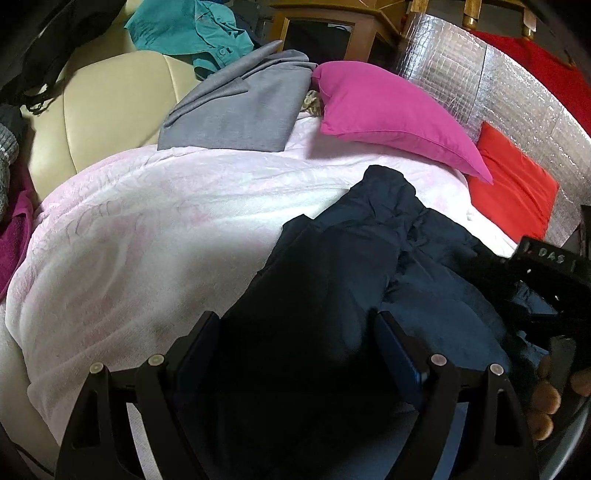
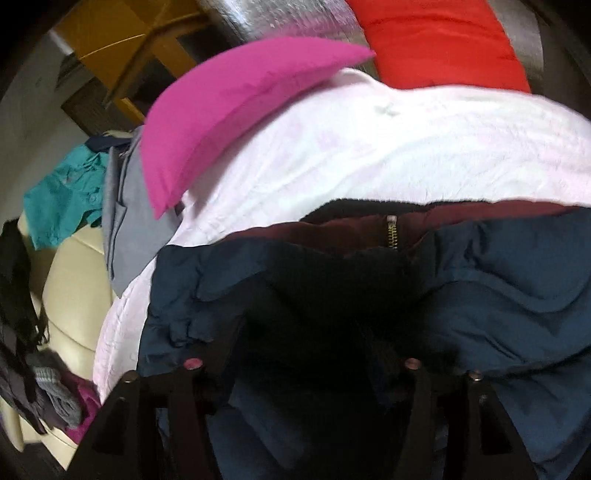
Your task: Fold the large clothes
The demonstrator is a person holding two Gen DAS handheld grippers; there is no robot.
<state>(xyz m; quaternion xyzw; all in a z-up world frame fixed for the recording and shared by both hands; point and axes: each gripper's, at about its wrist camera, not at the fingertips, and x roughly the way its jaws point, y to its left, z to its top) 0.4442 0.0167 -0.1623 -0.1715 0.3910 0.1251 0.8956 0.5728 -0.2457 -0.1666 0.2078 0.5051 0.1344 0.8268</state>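
A dark navy padded jacket (image 1: pixel 369 240) lies crumpled on a pale pink blanket (image 1: pixel 147 221). In the right wrist view the jacket (image 2: pixel 498 280) shows a maroon lining and a brass zipper (image 2: pixel 391 230). My left gripper (image 1: pixel 299 325) has its jaws wide apart, with dark jacket fabric lying between the fingers. My right gripper (image 2: pixel 306 325) is low over the jacket; dark fabric hides its fingertips. The right gripper's body (image 1: pixel 546 266) also shows at the right edge of the left wrist view, with a hand's fingers below it.
A magenta pillow (image 1: pixel 391 110) and a red cushion (image 1: pixel 517 184) lie at the blanket's far side. A folded grey garment (image 1: pixel 240 110) and a teal shirt (image 1: pixel 192 33) lie beyond, on a cream sofa (image 1: pixel 107 107). Silver foil insulation (image 1: pixel 480 74) backs the scene.
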